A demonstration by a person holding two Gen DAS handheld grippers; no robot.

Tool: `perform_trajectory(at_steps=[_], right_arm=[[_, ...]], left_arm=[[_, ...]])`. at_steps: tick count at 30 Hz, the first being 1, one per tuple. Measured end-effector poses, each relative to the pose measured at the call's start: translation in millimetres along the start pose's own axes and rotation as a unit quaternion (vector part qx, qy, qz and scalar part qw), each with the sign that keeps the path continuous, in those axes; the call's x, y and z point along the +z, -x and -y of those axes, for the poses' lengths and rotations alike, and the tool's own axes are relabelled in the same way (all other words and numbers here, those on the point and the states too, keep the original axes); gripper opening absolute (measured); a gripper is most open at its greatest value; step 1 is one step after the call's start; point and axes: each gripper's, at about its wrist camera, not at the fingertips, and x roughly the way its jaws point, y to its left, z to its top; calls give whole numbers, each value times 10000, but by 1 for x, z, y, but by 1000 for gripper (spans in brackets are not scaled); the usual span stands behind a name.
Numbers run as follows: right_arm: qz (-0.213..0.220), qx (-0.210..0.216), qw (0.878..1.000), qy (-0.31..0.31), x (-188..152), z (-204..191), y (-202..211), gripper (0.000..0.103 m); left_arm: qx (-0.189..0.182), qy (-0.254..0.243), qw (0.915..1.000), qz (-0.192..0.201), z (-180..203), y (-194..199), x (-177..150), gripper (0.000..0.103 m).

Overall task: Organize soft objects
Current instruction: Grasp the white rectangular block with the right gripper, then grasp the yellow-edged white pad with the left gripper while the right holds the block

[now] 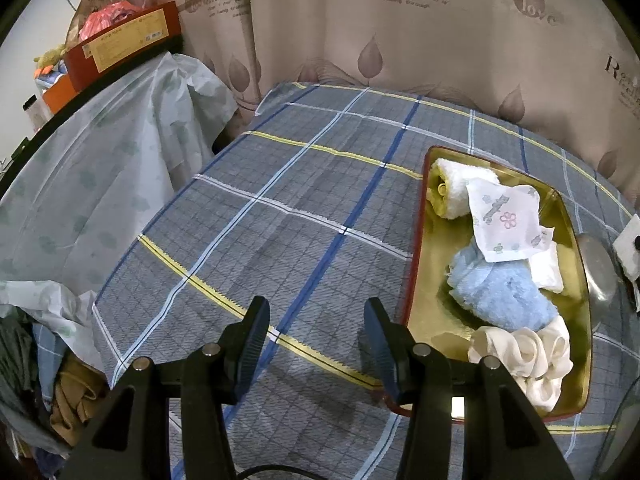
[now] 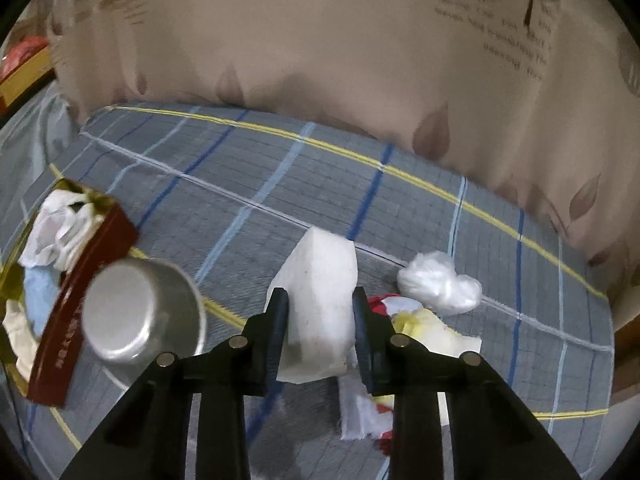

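My right gripper (image 2: pixel 319 296) is shut on a white foam block (image 2: pixel 324 272), which stands upright between the two pads over the plaid cloth. Just right of it lie a crumpled white wad (image 2: pixel 440 284) and a yellow, white and red cloth (image 2: pixel 424 330). The gold tray with a red rim (image 1: pixel 436 316) holds a rolled white towel (image 1: pixel 460 184), a flowered handkerchief (image 1: pixel 504 220), a fluffy blue cloth (image 1: pixel 500 292) and a cream scrunchie (image 1: pixel 528 356). My left gripper (image 1: pixel 316 308) hovers open over bare cloth, just left of the tray's near corner.
A metal cup (image 2: pixel 136 312) lies tipped against the tray's red wall (image 2: pixel 76 292). A printed curtain (image 1: pixel 400 40) closes off the back. At the left a plastic sheet (image 1: pixel 100 184) drapes over furniture, with a red box (image 1: pixel 124 40) on top.
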Motion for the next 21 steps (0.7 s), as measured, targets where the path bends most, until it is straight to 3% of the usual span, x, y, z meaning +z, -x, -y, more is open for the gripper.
perform_trajectory(at_steps=[5,9,16,18,21], right_arm=[[325,-20,9995,17,-7,3,38,28],[534,-238,9981,-210,-24,31,72,28],[457,-1244,9896,-562,-79,101,99,28],[361,-1631,9847,-494,-97,114,96,28],[238,-1866,9807,-524,-121,130,87,28]], left_arm=[[-17,-57,10000,51,5,4,-1,50],[-75,-141,9998,93,11,9,-1,50],[-588,-303,9978,33,36,23,2,50],[-690,-486,9964,53,53,31,4,50],[-943,-731,9928,91,84,44,10,50]])
